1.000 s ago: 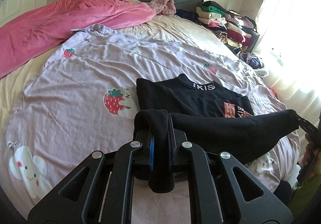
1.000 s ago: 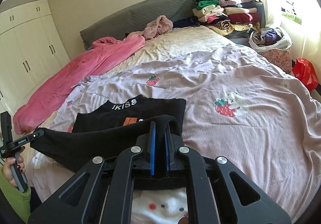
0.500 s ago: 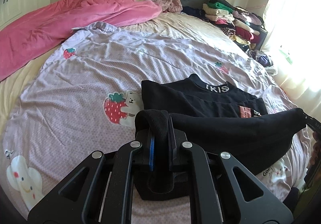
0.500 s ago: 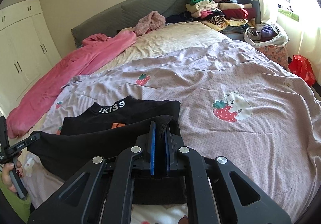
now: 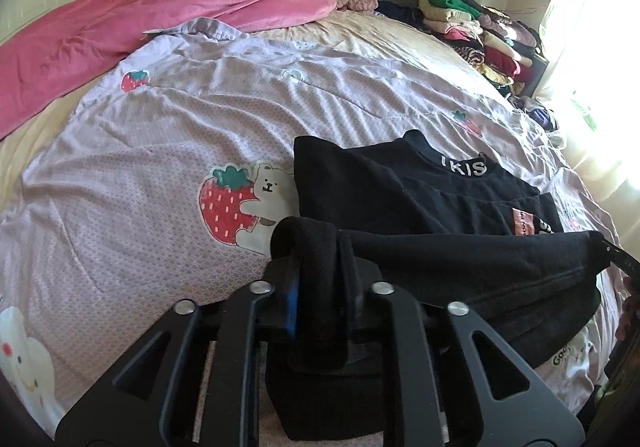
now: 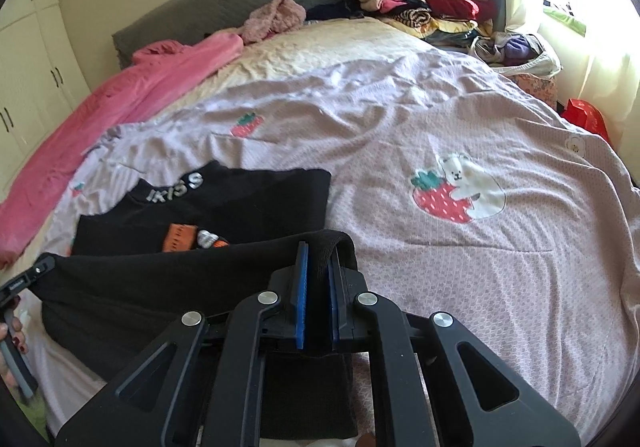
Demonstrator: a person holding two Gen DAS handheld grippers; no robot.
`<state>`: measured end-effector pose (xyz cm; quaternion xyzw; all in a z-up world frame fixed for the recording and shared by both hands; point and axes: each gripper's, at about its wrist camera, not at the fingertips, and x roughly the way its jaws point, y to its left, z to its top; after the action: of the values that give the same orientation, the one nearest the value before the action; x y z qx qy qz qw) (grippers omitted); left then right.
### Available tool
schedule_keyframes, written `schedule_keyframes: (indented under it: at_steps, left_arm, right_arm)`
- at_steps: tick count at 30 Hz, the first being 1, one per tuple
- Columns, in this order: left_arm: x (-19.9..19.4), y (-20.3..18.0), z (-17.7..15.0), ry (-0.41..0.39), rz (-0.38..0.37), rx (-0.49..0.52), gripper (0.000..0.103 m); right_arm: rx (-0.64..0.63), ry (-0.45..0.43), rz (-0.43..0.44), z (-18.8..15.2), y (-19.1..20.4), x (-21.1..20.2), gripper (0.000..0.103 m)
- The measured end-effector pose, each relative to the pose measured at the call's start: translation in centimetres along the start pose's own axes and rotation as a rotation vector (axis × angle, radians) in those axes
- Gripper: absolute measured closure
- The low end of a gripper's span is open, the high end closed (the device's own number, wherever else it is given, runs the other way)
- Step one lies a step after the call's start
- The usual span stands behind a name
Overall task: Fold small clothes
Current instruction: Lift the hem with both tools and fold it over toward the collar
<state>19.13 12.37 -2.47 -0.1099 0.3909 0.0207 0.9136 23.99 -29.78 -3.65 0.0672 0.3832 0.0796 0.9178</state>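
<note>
Compared with a second ago, both grippers sit lower and the folded hem lies closer to the shirt's collar; both pairs of jaws have just been opening a little, cloth between them. The left gripper [image 5: 320,287] has the black shirt [image 5: 400,191] bunched between its barely parted jaws; whether the pads press it I cannot tell. The shirt lies on the lilac strawberry quilt [image 5: 160,151], its lower edge stretched between both tools. The right gripper [image 6: 318,295] shows small gaps beside the black hem between its blue pads [image 6: 300,299].
</note>
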Motion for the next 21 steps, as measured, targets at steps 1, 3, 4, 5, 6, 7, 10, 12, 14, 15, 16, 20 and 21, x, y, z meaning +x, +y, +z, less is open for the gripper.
schedule_keyframes:
  at_steps: [1,3,4,5,6,7,10,12,14,15,16,20,21]
  left_arm:
    - [-0.1,0.0,-0.1,-0.006,-0.002,0.002,0.082]
    - [-0.9,-0.2,-0.1,-0.035,0.018,0.009,0.054]
    - [-1.3,-0.3,0.0,-0.052,0.023,0.015,0.044]
    - [-1.8,-0.3,0.1,-0.072,0.026,0.021,0.044]
    - [-2.6,-0.5,0.1,-0.096,0.035,0.034,0.044]
    - [-3.1,-0.8,0.1,-0.11,0.043,0.047,0.044]
    - [-4.4,-1.9,-0.3,-0.141,0.046,0.094,0.047]
    - [-5.0,-3.0,-0.9,-0.142,0.026,0.128,0.048]
    - [-5.1,-4.6,-1.8,-0.125,0.005,0.179,0.051]
    - [-5.1,-5.2,-2.3,-0.117,-0.004,0.2,0.053]
    - [-5.1,-5.9,-2.7,-0.108,-0.015,0.22,0.06]
    - [-4.2,-8.4,-4.5,-0.036,-0.083,0.289,0.095]
    - [-3.9,-8.9,-4.9,-0.015,-0.091,0.308,0.095]
  right_arm:
    - [-0.001,-0.005,-0.017,-0.1,0.0,0.0,0.074]
    - [0.003,-0.033,-0.045,-0.3,-0.2,-0.5,0.052]
    - [0.009,-0.05,-0.05,-0.4,-0.3,-0.9,0.051]
    - [0.009,-0.064,-0.05,-0.4,-0.4,-1.3,0.051]
    - [0.001,-0.08,-0.05,-0.4,-0.3,-1.8,0.051]
    - [-0.017,-0.102,-0.052,-0.5,0.0,-2.4,0.051]
    - [-0.08,-0.166,-0.03,-1.1,1.4,-4.5,0.051]
    - [-0.104,-0.177,0.019,-1.6,2.4,-5.4,0.051]
    - [-0.143,-0.173,0.062,-2.4,3.8,-6.0,0.051]
    - [-0.171,-0.162,0.079,-2.9,4.6,-6.0,0.051]
    - [-0.19,-0.152,0.091,-3.1,5.3,-5.9,0.053]
    - [-0.269,-0.079,0.172,-4.6,8.1,-5.1,0.074]
    - [-0.29,-0.063,0.18,-5.0,8.8,-4.8,0.075]
